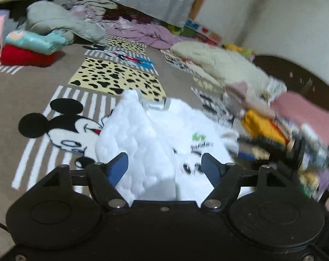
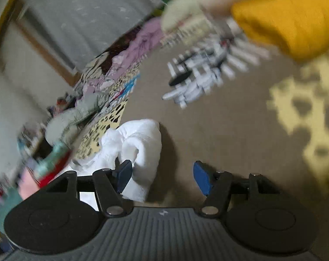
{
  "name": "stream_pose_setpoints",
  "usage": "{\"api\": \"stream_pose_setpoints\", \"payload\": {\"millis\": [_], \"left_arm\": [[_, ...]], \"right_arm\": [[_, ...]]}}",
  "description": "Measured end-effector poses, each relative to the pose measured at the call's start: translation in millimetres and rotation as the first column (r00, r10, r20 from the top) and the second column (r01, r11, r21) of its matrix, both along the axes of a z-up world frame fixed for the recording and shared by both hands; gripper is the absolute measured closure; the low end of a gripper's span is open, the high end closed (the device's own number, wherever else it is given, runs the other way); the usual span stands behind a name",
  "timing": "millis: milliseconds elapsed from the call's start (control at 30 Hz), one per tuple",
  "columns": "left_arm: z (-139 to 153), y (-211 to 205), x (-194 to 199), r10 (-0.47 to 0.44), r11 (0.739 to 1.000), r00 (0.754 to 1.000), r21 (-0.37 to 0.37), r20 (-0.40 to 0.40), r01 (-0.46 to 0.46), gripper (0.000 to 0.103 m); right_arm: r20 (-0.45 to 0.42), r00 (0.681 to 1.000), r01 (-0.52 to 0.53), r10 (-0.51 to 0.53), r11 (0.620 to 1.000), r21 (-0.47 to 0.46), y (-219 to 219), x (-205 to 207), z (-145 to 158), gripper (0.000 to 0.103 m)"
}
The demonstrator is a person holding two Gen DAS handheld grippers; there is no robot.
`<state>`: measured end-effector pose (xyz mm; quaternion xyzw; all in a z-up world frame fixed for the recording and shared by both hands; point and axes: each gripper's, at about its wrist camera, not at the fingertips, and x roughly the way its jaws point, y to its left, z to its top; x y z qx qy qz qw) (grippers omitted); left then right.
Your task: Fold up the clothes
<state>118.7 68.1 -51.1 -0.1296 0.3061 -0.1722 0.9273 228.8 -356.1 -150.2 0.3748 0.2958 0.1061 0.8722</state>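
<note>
A white quilted garment with a small green and black print lies crumpled on the brown cartoon-mouse blanket. My left gripper hovers over the garment's near part. Its blue-padded fingers stand wide apart and do not press on the cloth. In the right wrist view, which is tilted and blurred, the same white garment is bunched up by the left finger. My right gripper is open, with mostly bare blanket between its fingers.
Folded red and light-blue clothes are stacked at the far left. A grey padded jacket and purple fabric lie at the back. A cream quilt and piled yellow and pink clothes crowd the right side, by a dark headboard.
</note>
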Motion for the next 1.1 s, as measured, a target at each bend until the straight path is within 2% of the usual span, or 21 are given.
{"api": "stream_pose_setpoints", "payload": {"millis": [100, 167, 200, 233, 267, 300, 333, 500, 667, 767, 867, 967, 1033, 1100], "left_arm": [[-8.7, -14.6, -3.8, -0.029, 0.994, 0.999, 0.11, 0.019, 0.027, 0.029], [-16.2, -17.1, -2.9, -0.006, 0.985, 1.0, 0.172, 0.021, 0.002, 0.038], [-20.0, -17.9, -0.3, 0.008, 0.98, 1.0, 0.199, 0.011, -0.01, 0.06], [-22.8, -16.3, 1.8, 0.021, 0.975, 1.0, 0.22, 0.003, -0.021, 0.074], [-24.2, -12.4, 2.3, 0.042, 0.973, 0.999, 0.229, 0.005, -0.042, 0.078], [-25.0, -8.0, 3.0, 0.063, 0.97, 0.998, 0.234, 0.007, -0.063, 0.087], [-23.9, -1.9, 3.9, 0.084, 0.971, 0.996, 0.225, 0.015, -0.085, 0.094], [-3.5, 37.6, 16.9, 0.207, 0.97, 0.977, 0.115, 0.057, -0.212, 0.095], [22.6, 83.4, 45.5, 0.33, 0.943, 0.941, -0.057, 0.076, -0.327, 0.095], [20.5, 112.2, 73.8, 0.401, 0.904, 0.916, -0.161, -0.006, -0.397, 0.095], [11.6, 138.7, 89.3, 0.481, 0.845, 0.874, -0.228, -0.073, -0.484, 0.095], [-6.1, 159.4, 89.8, 0.579, 0.759, 0.804, -0.27, -0.138, -0.593, 0.095], [-23.5, 166.1, 87.9, 0.627, 0.717, 0.758, -0.249, -0.177, -0.651, 0.096], [-46.8, 173.1, 89.0, 0.658, 0.682, 0.716, -0.22, -0.232, -0.698, 0.096]], "right_arm": [[0.009, 1.0, -0.001, 0.0, 0.999, 0.047, -0.4, 1.6, -4.9, 0.039], [0.002, 1.0, -0.023, 0.023, 0.999, 0.031, 6.5, 1.6, -6.0, 0.039], [0.006, 0.999, -0.04, 0.04, 0.999, 0.023, 10.6, 1.7, -5.2, 0.04], [0.012, 0.998, -0.057, 0.056, 0.998, 0.012, 14.9, 1.9, -3.9, 0.04], [0.016, 0.997, -0.071, 0.071, 0.997, -0.001, 19.5, 2.5, -3.0, 0.04], [0.018, 0.996, -0.082, 0.082, 0.997, -0.017, 24.1, 3.9, -2.3, 0.04], [0.021, 0.996, -0.091, 0.091, 0.995, -0.03, 27.9, 5.7, -1.3, 0.04], [0.041, 0.991, -0.121, 0.128, 0.983, -0.135, 43.3, 14.6, 4.9, 0.046], [0.042, 0.99, -0.123, 0.133, 0.974, -0.19, 44.4, 16.9, 4.3, 0.057], [0.043, 0.99, -0.12, 0.133, 0.968, -0.222, 46.0, 16.9, 5.0, 0.062], [0.046, 0.99, -0.122, 0.137, 0.962, -0.245, 46.8, 17.7, 4.1, 0.065], [0.048, 0.989, -0.122, 0.139, 0.957, -0.262, 47.4, 19.8, 2.3, 0.067], [0.051, 0.989, -0.121, 0.14, 0.953, -0.276, 48.2, 19.7, 2.5, 0.069], [0.057, 0.988, -0.119, 0.141, 0.948, -0.295, 48.8, 19.1, 3.8, 0.077]]}}
